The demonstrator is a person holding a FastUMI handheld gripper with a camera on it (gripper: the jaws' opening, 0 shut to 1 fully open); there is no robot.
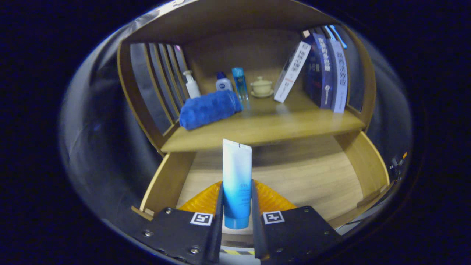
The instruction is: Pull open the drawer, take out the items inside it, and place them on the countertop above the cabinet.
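Observation:
My gripper (pixel 237 200) is shut on a white and blue squeeze tube (pixel 236 173), both fingers pressing its lower body, cap end toward me and crimped end pointing ahead. The tube hangs above the pulled-out wooden drawer (pixel 309 180), whose floor shows on either side of it. Just beyond and above the drawer lies the wooden countertop (pixel 279 125). On it rest a rolled blue towel (pixel 209 108), a white pump bottle (pixel 191 85), a small blue-capped bottle (pixel 223 83) and a slim blue bottle (pixel 239 83).
A lidded cream cup on a saucer (pixel 261 87) stands at the back of the countertop. Several books (pixel 323 70) lean at its right end. Wooden slats (pixel 162 81) close the left side, and a shelf board roofs the space.

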